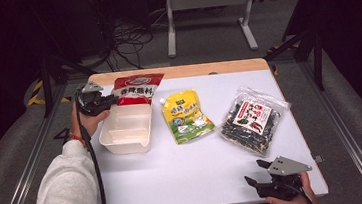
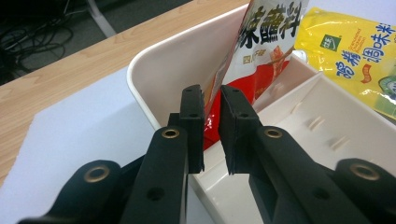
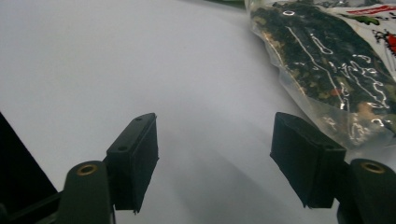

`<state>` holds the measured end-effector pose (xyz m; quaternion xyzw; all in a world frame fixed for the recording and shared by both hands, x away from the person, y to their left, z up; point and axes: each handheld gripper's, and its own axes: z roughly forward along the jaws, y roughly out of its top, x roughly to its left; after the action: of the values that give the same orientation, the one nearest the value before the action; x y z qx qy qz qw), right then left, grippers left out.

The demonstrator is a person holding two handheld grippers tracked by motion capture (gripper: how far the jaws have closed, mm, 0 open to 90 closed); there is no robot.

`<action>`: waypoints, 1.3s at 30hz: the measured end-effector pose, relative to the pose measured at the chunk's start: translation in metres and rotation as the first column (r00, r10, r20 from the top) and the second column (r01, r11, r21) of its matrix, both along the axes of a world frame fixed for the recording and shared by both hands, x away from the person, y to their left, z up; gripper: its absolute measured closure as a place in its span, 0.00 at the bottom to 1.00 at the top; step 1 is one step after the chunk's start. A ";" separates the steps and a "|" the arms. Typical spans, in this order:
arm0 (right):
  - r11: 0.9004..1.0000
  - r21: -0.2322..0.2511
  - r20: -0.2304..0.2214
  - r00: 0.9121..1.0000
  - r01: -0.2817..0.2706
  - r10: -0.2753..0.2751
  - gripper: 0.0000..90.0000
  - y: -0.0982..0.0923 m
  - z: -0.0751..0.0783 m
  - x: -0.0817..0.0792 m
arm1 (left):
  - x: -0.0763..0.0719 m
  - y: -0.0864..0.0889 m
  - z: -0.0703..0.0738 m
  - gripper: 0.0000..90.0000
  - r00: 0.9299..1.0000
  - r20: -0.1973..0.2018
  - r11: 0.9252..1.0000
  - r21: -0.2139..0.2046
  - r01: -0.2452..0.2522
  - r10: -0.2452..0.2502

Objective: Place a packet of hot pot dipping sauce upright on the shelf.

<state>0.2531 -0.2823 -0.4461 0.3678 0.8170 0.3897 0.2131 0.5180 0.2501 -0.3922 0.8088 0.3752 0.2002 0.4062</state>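
Observation:
A red and white sauce packet (image 1: 137, 88) (image 2: 268, 42) leans with its lower end inside the far end of a white divided tray (image 1: 123, 146) (image 2: 163, 60). My left gripper (image 1: 107, 102) (image 2: 211, 100) reaches over the tray's left rim. Its jaws stand a narrow gap apart, with the packet's lower edge between them and the pads not pressing on it. Near the table's front right edge my right gripper (image 1: 256, 171) (image 3: 215, 149) stands open over bare white tabletop with nothing between its jaws.
A yellow pouch (image 1: 188, 116) (image 2: 355, 51) lies flat to the right of the tray. A clear bag of dark dried seaweed (image 1: 251, 120) (image 3: 327, 70) lies at the right, just beyond the right gripper. A wooden strip (image 1: 176, 72) runs along the table's far edge.

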 end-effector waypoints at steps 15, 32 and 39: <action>0.999 0.040 0.030 0.999 0.032 -0.033 0.38 -0.008 0.008 0.009 | -0.038 0.006 0.019 0.85 0.995 0.091 0.998 -0.056 0.038 -0.033; 0.993 0.088 0.051 0.996 0.075 -0.080 0.38 -0.024 0.020 0.024 | -0.093 -0.010 0.023 0.75 0.984 0.151 0.988 -0.105 0.114 -0.098; 0.988 0.105 0.055 0.992 0.110 -0.117 0.38 -0.033 0.022 0.026 | -0.129 -0.012 0.023 0.65 0.973 0.204 0.984 -0.112 0.136 -0.111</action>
<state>0.2795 -0.3156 -0.4237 0.4122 0.7668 0.4293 0.2406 0.3890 0.2379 -0.3687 0.7798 0.2940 0.2295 0.5028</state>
